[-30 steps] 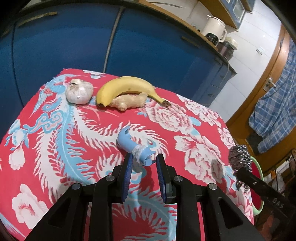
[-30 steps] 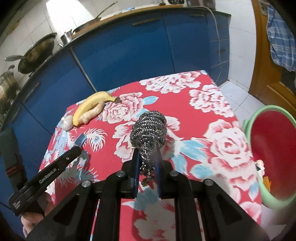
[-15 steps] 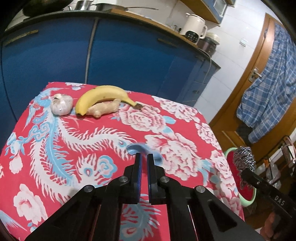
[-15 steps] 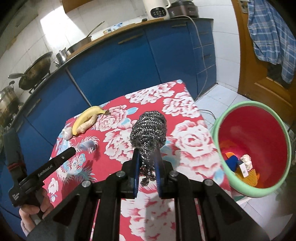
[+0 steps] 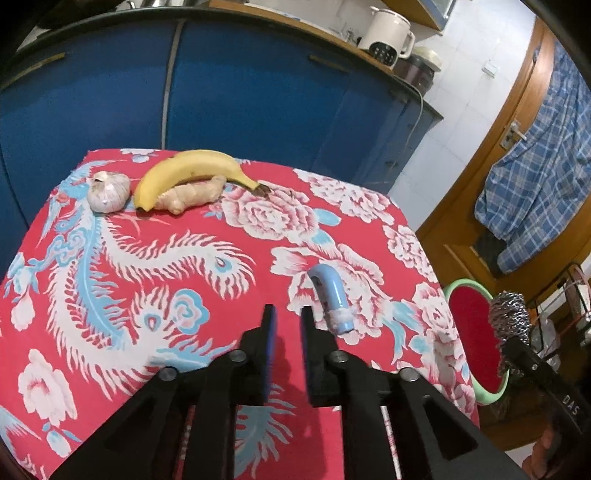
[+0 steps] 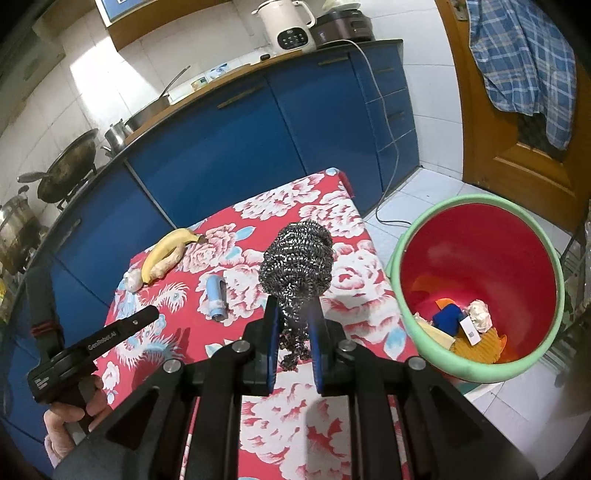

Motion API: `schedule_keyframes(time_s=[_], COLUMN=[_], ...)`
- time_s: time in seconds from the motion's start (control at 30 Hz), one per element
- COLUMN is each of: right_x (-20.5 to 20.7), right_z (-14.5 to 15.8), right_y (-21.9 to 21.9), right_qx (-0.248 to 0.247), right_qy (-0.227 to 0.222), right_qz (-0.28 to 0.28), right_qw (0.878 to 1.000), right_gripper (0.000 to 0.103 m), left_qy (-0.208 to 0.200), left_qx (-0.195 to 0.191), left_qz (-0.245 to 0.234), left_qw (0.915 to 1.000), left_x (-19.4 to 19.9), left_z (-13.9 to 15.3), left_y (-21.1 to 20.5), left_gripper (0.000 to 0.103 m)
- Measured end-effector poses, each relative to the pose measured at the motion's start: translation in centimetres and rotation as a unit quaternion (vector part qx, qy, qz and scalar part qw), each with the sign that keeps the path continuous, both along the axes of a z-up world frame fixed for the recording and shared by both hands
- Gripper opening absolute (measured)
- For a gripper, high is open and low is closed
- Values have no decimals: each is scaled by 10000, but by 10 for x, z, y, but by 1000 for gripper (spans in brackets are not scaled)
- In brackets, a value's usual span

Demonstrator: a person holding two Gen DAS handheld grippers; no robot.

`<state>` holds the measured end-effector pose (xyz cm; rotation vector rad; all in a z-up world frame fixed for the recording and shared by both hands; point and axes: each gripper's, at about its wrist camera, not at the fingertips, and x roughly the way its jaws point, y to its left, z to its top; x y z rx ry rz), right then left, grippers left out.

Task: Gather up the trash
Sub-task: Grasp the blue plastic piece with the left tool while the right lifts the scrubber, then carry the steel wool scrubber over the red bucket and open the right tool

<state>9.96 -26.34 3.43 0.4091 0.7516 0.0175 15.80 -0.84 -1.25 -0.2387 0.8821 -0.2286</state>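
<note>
Left wrist view: the left gripper (image 5: 284,325) hangs low over the worktop (image 5: 147,258), which carries a red cloth printed with flowers and a phoenix; its 2 fingers (image 5: 269,332) stand a narrow gap apart with nothing between them. Just right of the right-hand finger lies a light blue curved plastic piece (image 5: 330,295) with a white wrap at its near end, resting on the cloth and not gripped. At the far left corner of the worktop sit a garlic bulb (image 5: 108,191), a banana (image 5: 192,171) and a piece of ginger (image 5: 192,194); the ginger touches the banana, and the garlic lies just beside the banana's end. Right wrist view: the right gripper (image 6: 294,321) has its fingers (image 6: 272,325) closed on the lower strands of a steel wool scrubber (image 6: 297,264), whose rounded bulk stands above the fingertips, raised over the right part of the worktop. On the floor to the right stands a red bin with a green rim (image 6: 402,254), holding scraps in orange, blue and white. The blue plastic piece shows again in this view (image 6: 216,297), lying on the cloth between the banana and the scrubber. Behind the worktop runs a row of blue cabinets (image 6: 229,147), with a white kettle (image 6: 286,26) on top.
</note>
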Motion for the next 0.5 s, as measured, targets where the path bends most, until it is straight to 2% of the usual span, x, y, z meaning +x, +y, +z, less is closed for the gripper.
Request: schedule_keyframes(time_s=[0.1,0.13,0.5], right_x=[-3,-3,-13], right_z=[-1,-2,-9], right_y=[-6,-9,-41], right_qx=[34,49,205], right_qy=[6,6,46], right_qz=[-47,-64,-408], right_qw=[10000,10000,9989], right_gripper=[17,17,17], left_qy=[47,63,195], left_qx=[67,102,454], left_qz=[-29,-36,-423], left_qw=[10000,9999,9979], left_x=[3,4,24], left_z=[-2,-3,-16], left_y=[-10,-13,-58], left_gripper=[41,43,43])
